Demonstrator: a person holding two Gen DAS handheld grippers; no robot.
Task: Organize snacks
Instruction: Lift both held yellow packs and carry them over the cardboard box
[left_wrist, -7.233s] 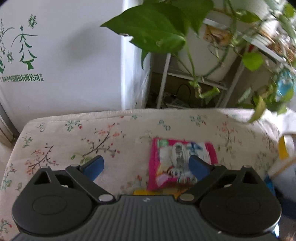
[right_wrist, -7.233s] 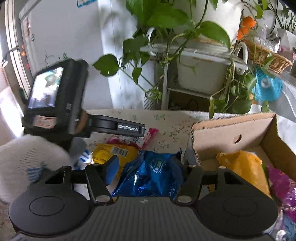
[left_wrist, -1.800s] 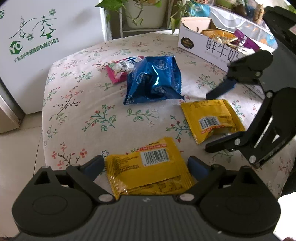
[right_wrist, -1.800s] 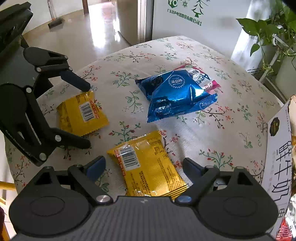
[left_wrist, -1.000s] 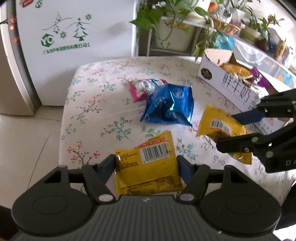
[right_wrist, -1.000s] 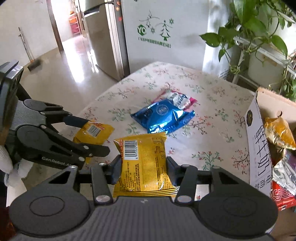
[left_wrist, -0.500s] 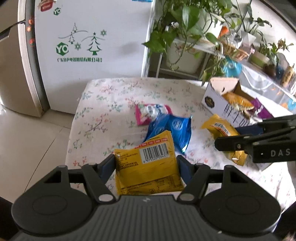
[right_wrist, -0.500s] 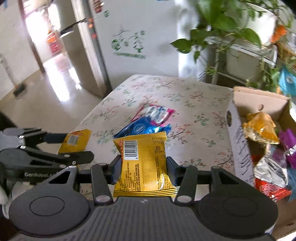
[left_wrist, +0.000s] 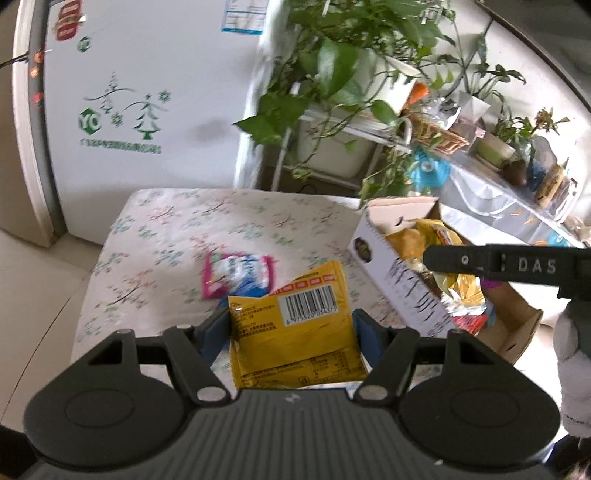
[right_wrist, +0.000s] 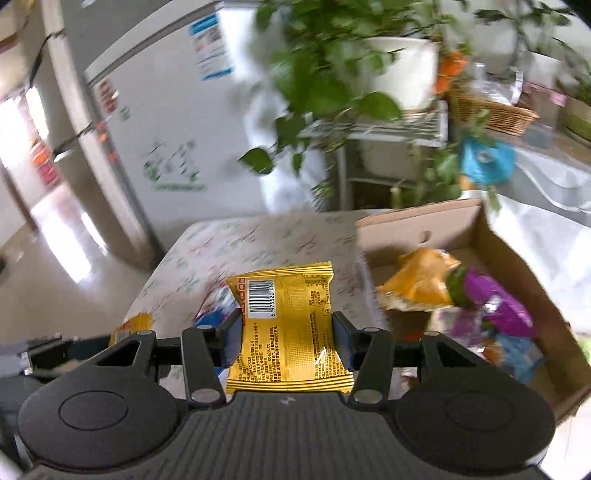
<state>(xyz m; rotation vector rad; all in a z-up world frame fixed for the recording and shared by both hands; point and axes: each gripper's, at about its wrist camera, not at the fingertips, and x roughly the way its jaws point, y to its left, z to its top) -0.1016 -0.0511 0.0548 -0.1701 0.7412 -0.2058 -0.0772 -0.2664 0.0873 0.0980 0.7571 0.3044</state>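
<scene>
Both yellow snack packets have risen off the tabletop (left_wrist: 166, 229) since a second ago. The left gripper (left_wrist: 290, 326) jaws pinch one yellow packet (left_wrist: 295, 328) by its sides; the right gripper (right_wrist: 286, 336) jaws pinch the other packet (right_wrist: 288, 328), beside the cardboard box (right_wrist: 517, 266) of snacks.

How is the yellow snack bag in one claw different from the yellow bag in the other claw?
The left gripper's yellow packet is tilted, its barcode lying sideways near the top right. The right gripper's yellow packet stands straighter, its barcode running up and down at the top left. The left packet looks smooth; the right one is pinched narrower. Both are yellow, barcoded and clamped at their sides.
</scene>
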